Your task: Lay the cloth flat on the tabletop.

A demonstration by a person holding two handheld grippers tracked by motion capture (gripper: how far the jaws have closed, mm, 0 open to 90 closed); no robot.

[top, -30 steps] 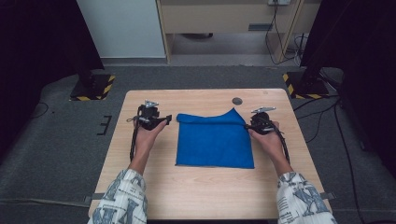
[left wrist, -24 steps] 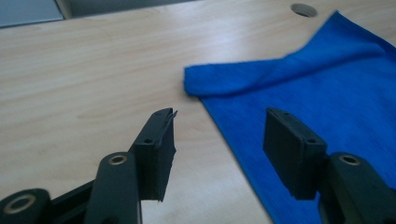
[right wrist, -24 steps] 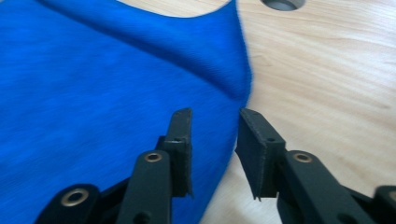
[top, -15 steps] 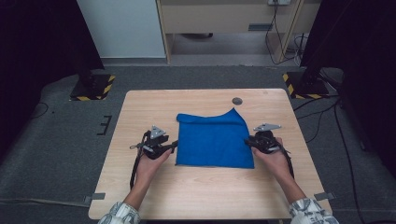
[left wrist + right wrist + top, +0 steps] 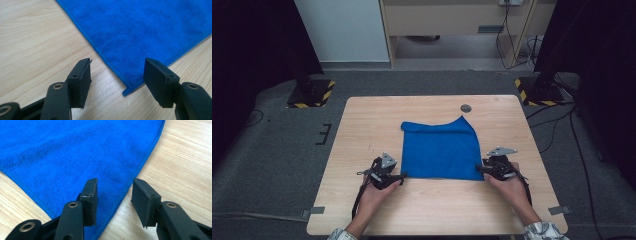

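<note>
Table (image 5: 362,125): blue cloth (image 5: 439,150) lies flat mid-table, far right corner curled up. Left gripper (image 5: 116,75) at the cloth's near left corner, fingers apart, just been opening, corner between them, not pinched. Right gripper (image 5: 114,195) at near right corner, fingers apart, also just opening, straddling the hem.

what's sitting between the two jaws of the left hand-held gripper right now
In the left gripper view, the near corner of the blue cloth lies between the open left hand-held gripper jaws, on bare table.
</note>
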